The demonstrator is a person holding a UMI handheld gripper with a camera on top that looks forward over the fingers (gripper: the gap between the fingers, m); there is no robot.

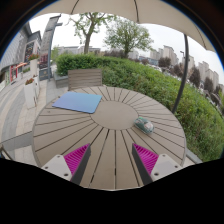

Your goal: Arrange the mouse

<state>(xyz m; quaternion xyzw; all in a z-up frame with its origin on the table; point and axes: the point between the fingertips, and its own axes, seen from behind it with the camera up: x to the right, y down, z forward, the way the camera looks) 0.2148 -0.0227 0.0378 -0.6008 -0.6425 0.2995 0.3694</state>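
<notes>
Gripper (109, 158): fingers (76, 158) wide apart, holding nothing, hovering over the near part of the desk.
Desk (110, 120): round, of grey slats, outdoors under a parasol (120, 12).
Mouse (144, 125): small and greyish, resting on the desk beyond the right finger, clear of both.
Mat (78, 102): blue rectangle lying flat on the far left of the desk, well apart from the mouse.
Chair (85, 77): slatted back just behind the mat.
Hedge (150, 78): green, behind the desk.
</notes>
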